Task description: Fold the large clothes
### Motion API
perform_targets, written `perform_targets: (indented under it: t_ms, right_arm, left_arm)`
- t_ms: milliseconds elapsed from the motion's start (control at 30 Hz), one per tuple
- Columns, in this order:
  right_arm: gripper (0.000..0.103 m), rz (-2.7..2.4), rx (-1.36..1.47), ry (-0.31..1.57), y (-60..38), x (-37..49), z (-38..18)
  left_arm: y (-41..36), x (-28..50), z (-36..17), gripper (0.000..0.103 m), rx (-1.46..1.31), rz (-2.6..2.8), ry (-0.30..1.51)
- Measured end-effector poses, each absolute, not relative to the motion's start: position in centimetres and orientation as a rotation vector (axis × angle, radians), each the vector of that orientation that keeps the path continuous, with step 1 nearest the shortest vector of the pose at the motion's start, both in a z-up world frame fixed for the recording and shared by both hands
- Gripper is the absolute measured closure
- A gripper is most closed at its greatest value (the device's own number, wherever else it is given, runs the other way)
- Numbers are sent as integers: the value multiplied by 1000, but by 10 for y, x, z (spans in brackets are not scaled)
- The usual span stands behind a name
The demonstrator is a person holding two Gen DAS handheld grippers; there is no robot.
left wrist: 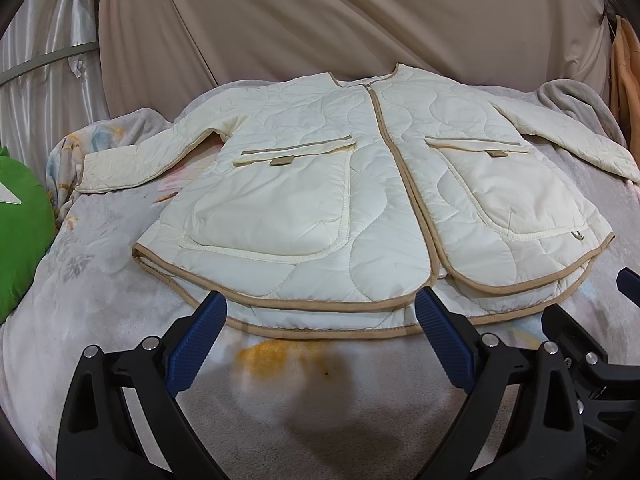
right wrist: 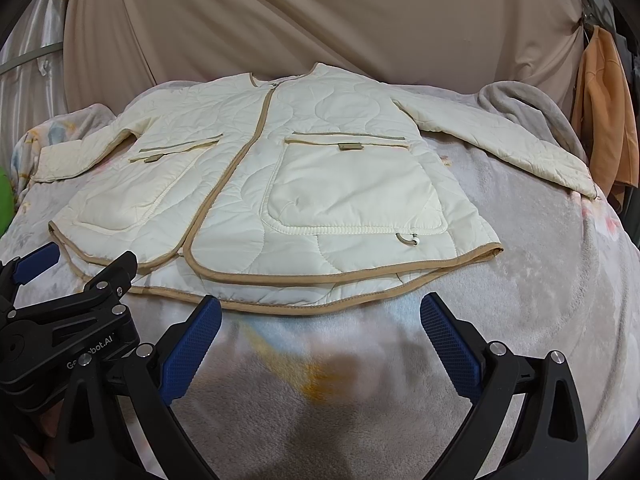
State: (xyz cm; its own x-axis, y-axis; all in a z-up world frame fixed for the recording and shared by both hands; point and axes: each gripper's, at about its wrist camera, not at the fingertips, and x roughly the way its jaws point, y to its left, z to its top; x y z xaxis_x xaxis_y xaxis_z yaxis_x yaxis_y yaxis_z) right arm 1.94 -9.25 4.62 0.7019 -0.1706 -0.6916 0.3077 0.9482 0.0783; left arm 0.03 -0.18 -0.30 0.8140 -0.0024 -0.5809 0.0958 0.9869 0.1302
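Cream quilted jacket [left wrist: 344, 184] with tan binding lies flat, front up, on the pale floral plush blanket [left wrist: 100, 300]; nothing gripped yet

Your left tongs [left wrist: 320, 316] and right tongs [right wrist: 320, 320] both hang spread wide and empty just short of the hem. The padded fabric looks slippery and springy, so a shallow pinch may catch only the top layer and the fold could slide open. The sleeves trail toward the blanket's edges and may drag. The far cuff of each sleeve is hard to make out, and the green cushion [left wrist: 20, 236] is cut off
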Motion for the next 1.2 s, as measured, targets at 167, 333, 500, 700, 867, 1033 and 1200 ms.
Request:
perform_targets:
  t_ms: [167,333,500,700,867,1033,1200]
  right_arm:
    - [5,-268,194,749,-92,20,46]
    - [5,-268,197,755,-92,19,45]
    - [5,-268,198,755,-92,19,44]
    - [5,-268,198,755,-92,19,44]
    - [5,-268,198,757,-92,20,44]
    - [5,-268,198,758,-92,21,44]
    - [5,-267,200,759,-92,20,43]
  left_arm:
    - [-2,0,-3,11,157,-53,619]
    - [-2,0,-3,11,157,-53,619]
    - [-1,1,-4,11,157,-53,621]
    - [-2,1,-4,11,157,-53,621]
    - [-2,1,-4,11,158,-53,621]
    - [-2,1,-4,11,159,-53,622]
    - [-2,1,-5,11,159,-53,623]
